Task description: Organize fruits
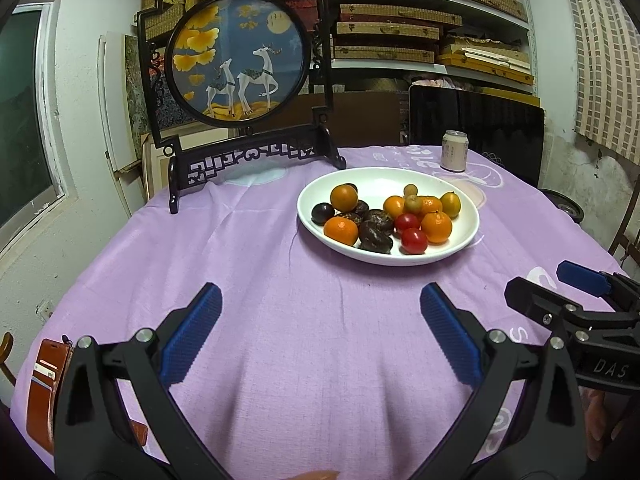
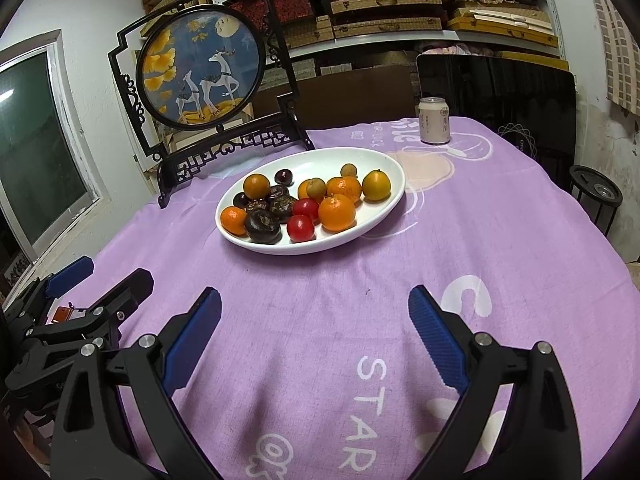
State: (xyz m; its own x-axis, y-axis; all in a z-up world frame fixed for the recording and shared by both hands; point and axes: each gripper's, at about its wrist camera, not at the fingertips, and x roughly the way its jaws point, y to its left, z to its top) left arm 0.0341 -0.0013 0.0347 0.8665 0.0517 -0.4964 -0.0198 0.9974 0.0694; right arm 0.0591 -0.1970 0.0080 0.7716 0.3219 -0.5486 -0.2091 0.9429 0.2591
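Right wrist: 2 red tomatoes (image 2: 303, 217), 1 plate (image 2: 384, 160).

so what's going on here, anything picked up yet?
Nothing yet. A person holds two claws over the purple tablecloth; the left claw and right claw are both open and empty, short of the white plate. All the fruit sits on that plate: oranges, red tomatoes, dark fruits. A can stands behind it.
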